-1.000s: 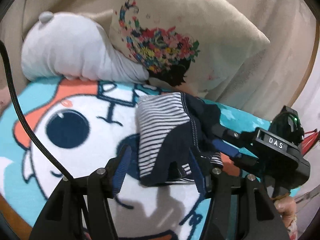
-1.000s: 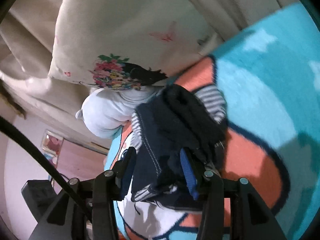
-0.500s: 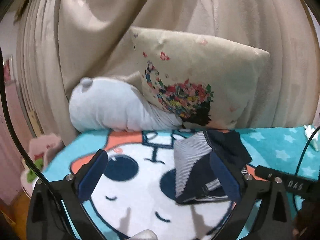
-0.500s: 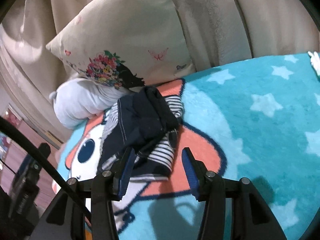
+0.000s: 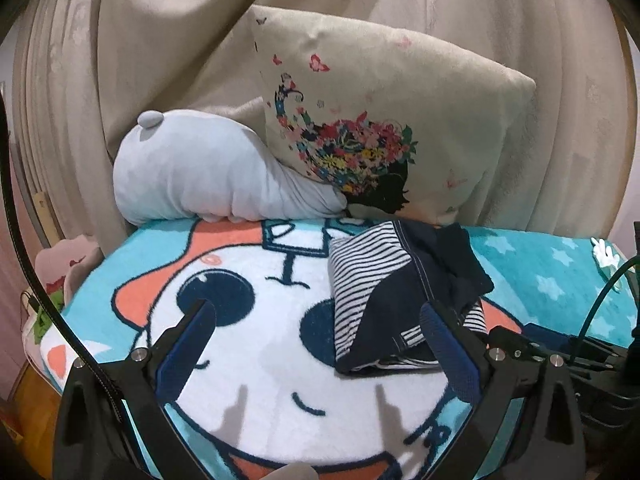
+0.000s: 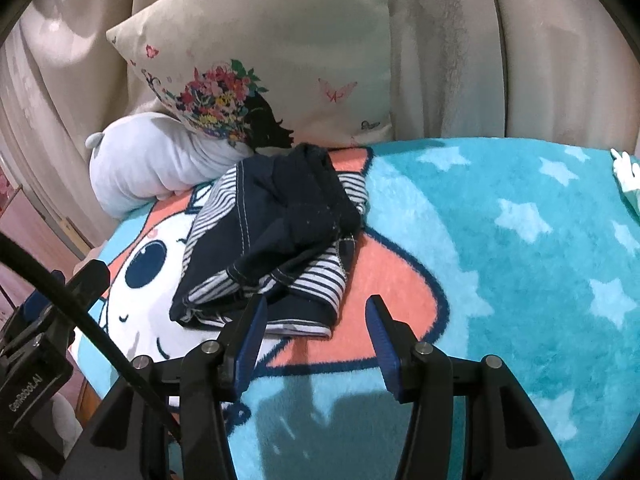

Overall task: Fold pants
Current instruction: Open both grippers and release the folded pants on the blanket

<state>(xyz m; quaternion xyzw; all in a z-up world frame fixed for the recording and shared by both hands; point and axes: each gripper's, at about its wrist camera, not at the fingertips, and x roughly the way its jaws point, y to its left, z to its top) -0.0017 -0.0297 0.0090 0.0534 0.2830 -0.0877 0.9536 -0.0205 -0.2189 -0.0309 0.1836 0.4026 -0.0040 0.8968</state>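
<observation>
Both grippers have let go and backed off: left gripper (image 5: 316, 344) spread wide, right gripper (image 6: 316, 334) half-spread, empty, nearer the folded pants (image 6: 276, 240) lying just ahead-left.

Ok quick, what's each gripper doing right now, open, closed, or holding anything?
Left gripper: open wide, jaws have just opened, holding nothing.
Right gripper: open, empty, the pants lie beyond it.

I log matt navy cloth pants (image 6: 280, 216) with striped knit lining, a fuzzy fleece blanket (image 6: 500, 240), a smooth fabric cushion (image 5: 400, 120) at twelve o'clock, and a soft plush toy (image 5: 200, 176).
</observation>
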